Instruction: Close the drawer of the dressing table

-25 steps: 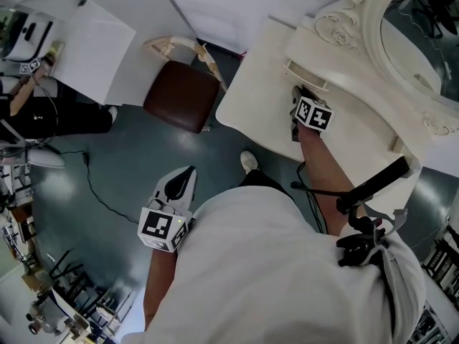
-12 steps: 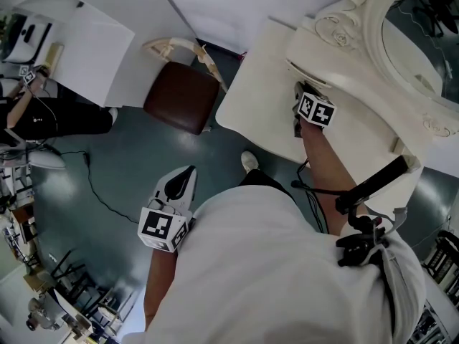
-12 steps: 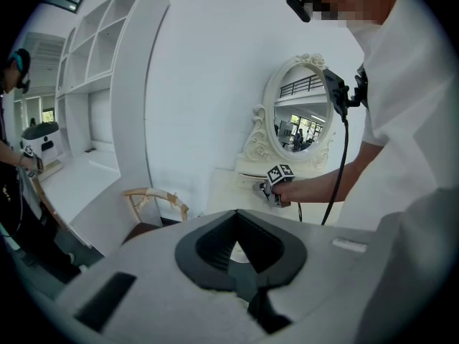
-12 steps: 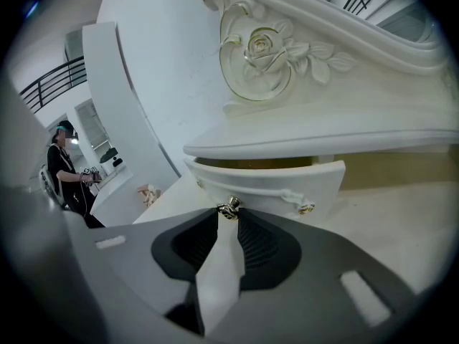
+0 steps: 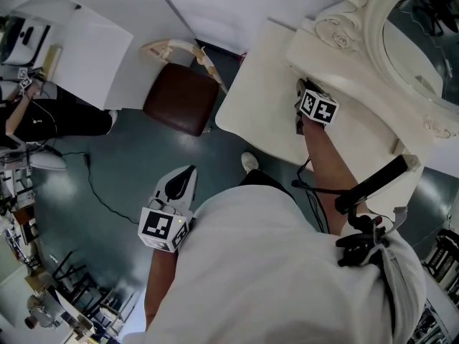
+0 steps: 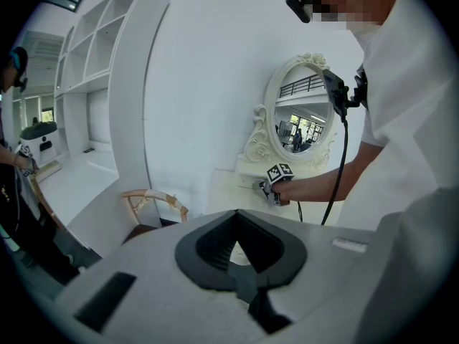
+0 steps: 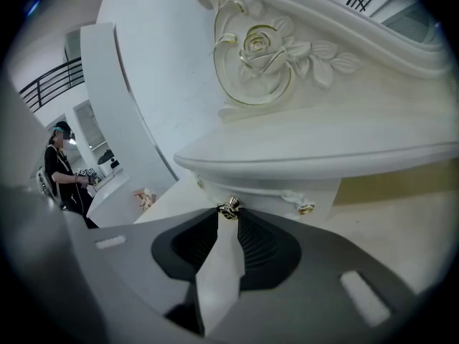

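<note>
The cream dressing table [image 5: 251,110] and its oval mirror [image 5: 423,38] are cut off at the right edge. Its small drawer [image 7: 267,190] sits under the carved shelf; whether it is fully in is unclear. The right gripper [image 7: 228,219] pinches the drawer's brass knob [image 7: 229,208]. The left gripper [image 5: 183,175] hangs closed and empty.

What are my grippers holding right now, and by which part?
The right gripper pinches the gold drawer knob at its jaw tips; the left gripper holds nothing.

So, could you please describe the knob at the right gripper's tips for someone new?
On the white dressing table, look below the carved rose at the small drawer. The gold knob sits between the right gripper's tips; the other knob beside it stands free.
</note>
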The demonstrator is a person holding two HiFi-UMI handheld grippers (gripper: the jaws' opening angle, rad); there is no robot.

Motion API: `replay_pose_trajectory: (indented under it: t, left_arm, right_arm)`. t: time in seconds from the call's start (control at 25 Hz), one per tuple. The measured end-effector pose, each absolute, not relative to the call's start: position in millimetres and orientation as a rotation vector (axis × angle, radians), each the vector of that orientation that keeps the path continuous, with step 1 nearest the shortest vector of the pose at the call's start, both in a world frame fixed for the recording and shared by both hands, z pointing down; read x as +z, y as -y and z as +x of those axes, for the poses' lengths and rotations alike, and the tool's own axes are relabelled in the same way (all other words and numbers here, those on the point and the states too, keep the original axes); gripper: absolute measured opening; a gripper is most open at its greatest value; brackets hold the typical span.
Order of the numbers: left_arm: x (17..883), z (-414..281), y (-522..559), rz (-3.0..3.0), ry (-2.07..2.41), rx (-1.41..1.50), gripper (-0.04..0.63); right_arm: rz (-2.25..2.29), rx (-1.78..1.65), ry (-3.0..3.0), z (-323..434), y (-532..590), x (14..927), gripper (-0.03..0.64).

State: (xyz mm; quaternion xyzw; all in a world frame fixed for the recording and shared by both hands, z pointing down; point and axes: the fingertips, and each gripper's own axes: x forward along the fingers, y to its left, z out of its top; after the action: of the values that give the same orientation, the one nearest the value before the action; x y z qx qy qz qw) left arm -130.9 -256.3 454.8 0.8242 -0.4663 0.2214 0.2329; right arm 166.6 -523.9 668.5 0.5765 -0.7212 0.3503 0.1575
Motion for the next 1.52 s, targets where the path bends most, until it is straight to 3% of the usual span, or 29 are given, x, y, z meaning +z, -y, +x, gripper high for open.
replay_pose_trajectory:
  t: [1.04, 1.16, 1.52]
  left_arm:
    - [453, -141, 257, 2.283, 1.257, 0.606, 0.003]
    - [451, -145, 250, 2.284, 1.257, 0.601, 0.003]
    - [450, -161, 215, 2.303, 1.260, 0.578, 0.003]
  right_arm:
    - [1.649, 1.014, 2.046, 169, 530, 670, 0.103]
    - [1.628, 1.027, 2.023, 166, 523, 674, 0.126]
    - [1.628, 1.009, 2.002, 158, 483, 674, 0.110]
